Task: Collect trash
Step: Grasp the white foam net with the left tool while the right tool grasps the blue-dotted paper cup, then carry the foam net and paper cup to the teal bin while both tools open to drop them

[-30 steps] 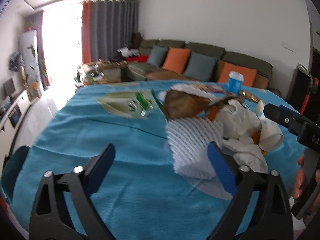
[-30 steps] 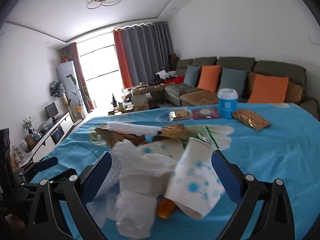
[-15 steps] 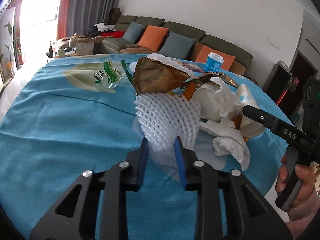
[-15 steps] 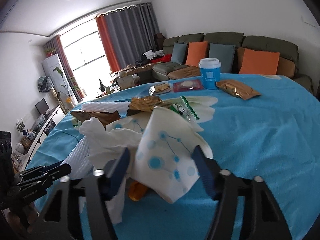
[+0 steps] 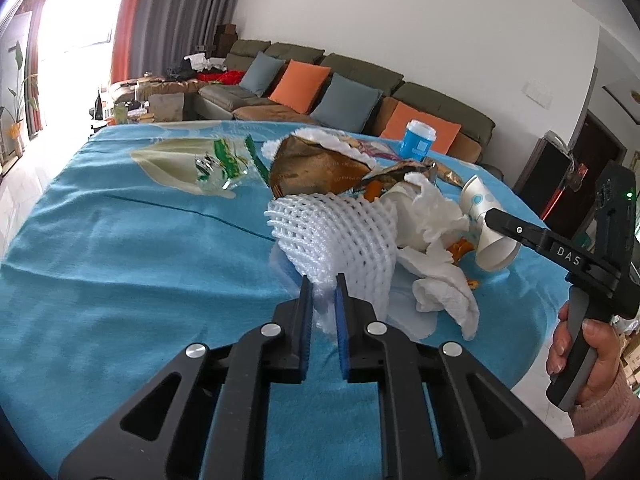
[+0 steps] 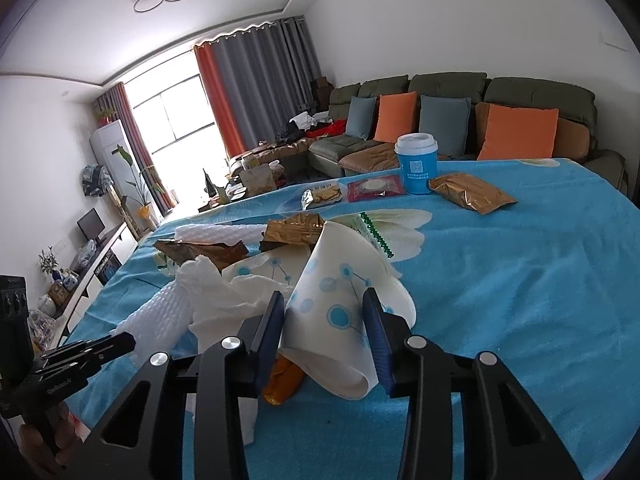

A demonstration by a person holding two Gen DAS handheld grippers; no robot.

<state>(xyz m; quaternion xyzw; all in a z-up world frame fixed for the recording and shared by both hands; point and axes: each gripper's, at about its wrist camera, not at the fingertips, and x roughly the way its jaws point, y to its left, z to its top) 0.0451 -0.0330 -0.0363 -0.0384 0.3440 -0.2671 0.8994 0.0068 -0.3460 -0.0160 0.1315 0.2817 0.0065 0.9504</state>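
Here the left tongs [image 5: 323,285] close on the foam net [image 5: 340,240], the right tongs [image 6: 325,309] squeezing the paper cup [image 6: 340,304].

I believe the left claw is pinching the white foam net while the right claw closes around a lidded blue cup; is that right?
Not quite: the right claw is closing around the white paper cup with blue dots, as the right wrist view shows. The lidded blue cup stands untouched farther back. The left claw does pinch the white foam net.
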